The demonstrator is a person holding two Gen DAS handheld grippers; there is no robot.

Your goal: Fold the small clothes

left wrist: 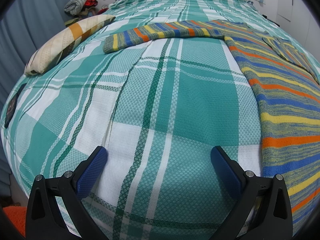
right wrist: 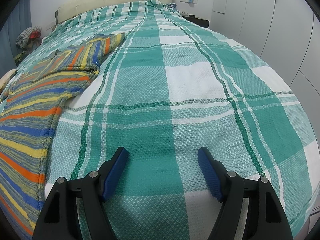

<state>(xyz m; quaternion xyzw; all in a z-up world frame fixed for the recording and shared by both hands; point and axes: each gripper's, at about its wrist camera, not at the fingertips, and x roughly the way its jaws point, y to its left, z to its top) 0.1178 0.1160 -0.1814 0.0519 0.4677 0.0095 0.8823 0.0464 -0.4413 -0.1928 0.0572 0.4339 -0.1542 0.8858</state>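
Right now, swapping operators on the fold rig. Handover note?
Left gripper: open, empty, over bare bedspread.
Right gripper: open, empty, also over bare bedspread.
Striped sweater: laid flat on the bed, lying between the two grippers: at the right edge of the left view, at the left edge of the right view. One sleeve stretched out sideways; the other sleeve angled toward the headboard.
Done: no fold visible.
Left: fold both sleeves in, then fold the body.
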